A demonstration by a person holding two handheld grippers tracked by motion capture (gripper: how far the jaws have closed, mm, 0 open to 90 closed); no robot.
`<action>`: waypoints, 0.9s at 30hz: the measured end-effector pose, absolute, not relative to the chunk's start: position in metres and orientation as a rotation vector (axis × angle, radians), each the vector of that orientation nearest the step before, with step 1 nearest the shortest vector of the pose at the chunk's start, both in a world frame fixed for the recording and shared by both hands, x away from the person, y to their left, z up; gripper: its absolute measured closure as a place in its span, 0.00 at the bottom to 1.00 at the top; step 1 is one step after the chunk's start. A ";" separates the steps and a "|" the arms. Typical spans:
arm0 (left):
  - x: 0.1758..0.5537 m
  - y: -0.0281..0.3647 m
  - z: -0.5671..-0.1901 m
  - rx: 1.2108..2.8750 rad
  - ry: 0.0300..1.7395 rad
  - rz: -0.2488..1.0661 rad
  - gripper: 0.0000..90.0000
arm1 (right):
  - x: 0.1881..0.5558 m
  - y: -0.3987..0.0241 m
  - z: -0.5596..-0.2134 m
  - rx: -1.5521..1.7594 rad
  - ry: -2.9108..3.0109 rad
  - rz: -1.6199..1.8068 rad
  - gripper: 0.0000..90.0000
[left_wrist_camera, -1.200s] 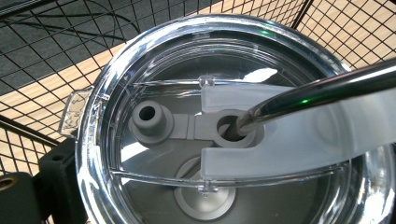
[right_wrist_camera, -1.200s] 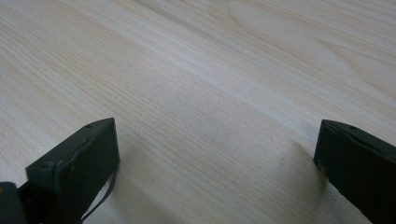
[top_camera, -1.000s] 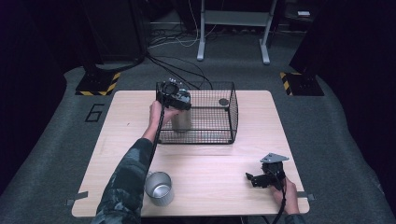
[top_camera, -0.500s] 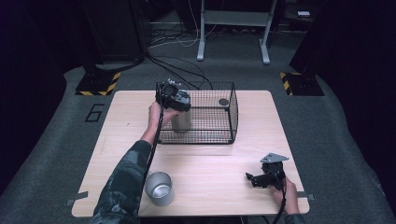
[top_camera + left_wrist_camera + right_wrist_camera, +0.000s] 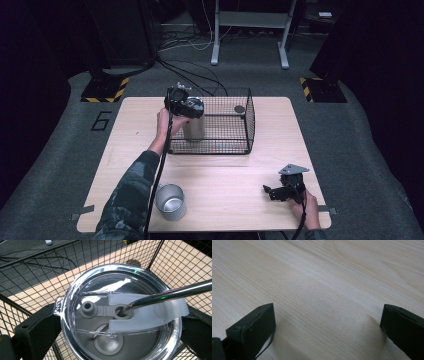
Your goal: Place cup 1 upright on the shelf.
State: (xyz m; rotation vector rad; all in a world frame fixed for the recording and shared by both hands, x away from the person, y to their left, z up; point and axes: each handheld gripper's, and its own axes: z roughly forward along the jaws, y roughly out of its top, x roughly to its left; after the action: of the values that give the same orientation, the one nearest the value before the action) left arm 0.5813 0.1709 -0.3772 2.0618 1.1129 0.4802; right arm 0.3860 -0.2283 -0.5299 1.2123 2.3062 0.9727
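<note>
A steel tumbler (image 5: 194, 128) with a clear lid (image 5: 100, 285) and a metal straw (image 5: 170, 293) is upright inside the left end of a black wire basket (image 5: 235, 131). My left gripper (image 5: 186, 106) is shut on it from above. Its two black jaws press the lid's rim on either side in the left gripper view (image 5: 117, 332). I cannot tell whether the tumbler's base touches the basket floor. My right gripper (image 5: 279, 192) rests low at the table's front right, open, with bare wood between its jaws (image 5: 327, 322).
An open steel cup (image 5: 170, 201) stands near the table's front edge, left of centre. A small dark round object (image 5: 239, 108) lies in the basket's far right corner. The wooden table (image 5: 225, 170) has bare room between basket and right gripper.
</note>
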 end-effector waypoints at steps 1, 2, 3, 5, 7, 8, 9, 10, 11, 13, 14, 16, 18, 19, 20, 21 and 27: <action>0.581 0.171 -0.376 2.060 1.108 0.488 0.00 | 0.386 -0.228 -0.530 1.212 2.305 0.973 0.00; 0.580 0.171 -0.375 2.055 1.103 0.495 0.00 | 0.386 -0.228 -0.530 1.213 2.305 0.974 0.00; 0.580 0.171 -0.375 2.055 1.100 0.493 0.00 | 0.386 -0.228 -0.530 1.212 2.310 0.969 0.00; 0.579 0.170 -0.375 2.048 1.104 0.497 0.00 | 0.386 -0.228 -0.530 1.212 2.305 0.974 0.00; 0.579 0.170 -0.375 2.046 1.108 0.500 0.00 | 0.386 -0.228 -0.530 1.212 2.306 0.973 0.00; 0.579 0.170 -0.374 2.050 1.110 0.504 0.00 | 0.386 -0.228 -0.530 1.212 2.306 0.973 0.00; 0.578 0.171 -0.373 2.039 1.108 0.511 0.00 | 0.386 -0.228 -0.530 1.212 2.309 0.970 0.00; 0.578 0.171 -0.371 2.027 1.105 0.521 0.00 | 0.386 -0.228 -0.530 1.212 2.305 0.974 0.00; 0.577 0.172 -0.369 2.022 1.102 0.528 0.00 | 0.386 -0.228 -0.530 1.212 2.305 0.974 0.00; 0.576 0.173 -0.366 2.018 1.097 0.532 0.00 | 0.386 -0.228 -0.530 1.212 2.306 0.973 0.00; 0.575 0.174 -0.365 2.017 1.095 0.536 0.00 | 0.386 -0.228 -0.530 1.212 2.308 0.971 0.00; 0.573 0.175 -0.363 2.020 1.086 0.541 0.00 | 0.386 -0.228 -0.530 1.212 2.309 0.969 0.00; 0.572 0.176 -0.361 2.018 1.078 0.543 0.00 | 0.386 -0.228 -0.530 1.212 2.307 0.972 0.00; 0.571 0.176 -0.360 2.010 1.080 0.545 0.00 | 0.386 -0.228 -0.530 1.212 2.309 0.968 0.00; 0.570 0.176 -0.359 2.001 1.076 0.547 0.00 | 0.386 -0.228 -0.530 1.213 2.306 0.973 0.00; 0.569 0.177 -0.358 2.011 1.067 0.544 0.00 | 0.386 -0.228 -0.530 1.213 2.310 0.968 0.00; 0.558 0.182 -0.352 1.999 1.043 0.545 0.00 | 0.386 -0.228 -0.530 1.213 2.309 0.968 0.00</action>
State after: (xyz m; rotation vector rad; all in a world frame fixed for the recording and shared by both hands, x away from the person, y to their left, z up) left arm 0.5582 0.1824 -0.3521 1.9986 1.0433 0.5448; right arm 0.3860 -0.2283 -0.5298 1.2134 2.3090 0.9685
